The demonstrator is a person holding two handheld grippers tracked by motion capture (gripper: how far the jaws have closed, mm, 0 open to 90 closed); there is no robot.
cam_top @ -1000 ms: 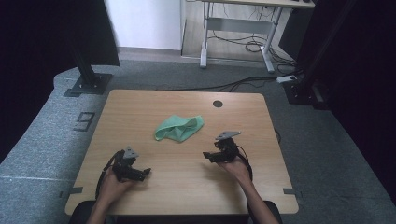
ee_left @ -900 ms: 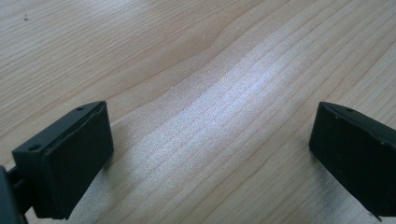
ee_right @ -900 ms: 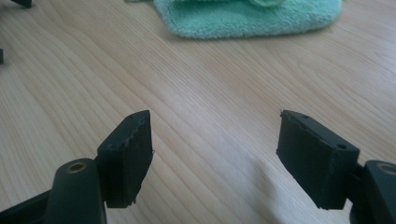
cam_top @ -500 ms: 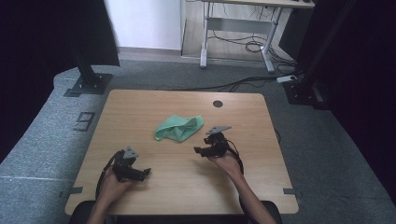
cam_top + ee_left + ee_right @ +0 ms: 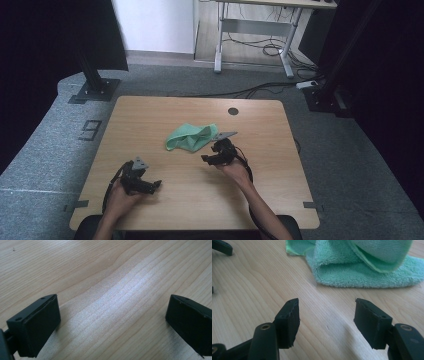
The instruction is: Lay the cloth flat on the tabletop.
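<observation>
Partly cropped: green cloth [image 5: 364, 267].

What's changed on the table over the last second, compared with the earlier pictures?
The right gripper slid left and slightly up the table toward the green cloth. Its jaws have just been closing partway, yet stand apart with nothing between them; the cloth lies just ahead, untouched. Nothing was grasped or released. The left gripper stayed near the table's front edge, jaws open over bare wood, and the cloth kept its place.
</observation>
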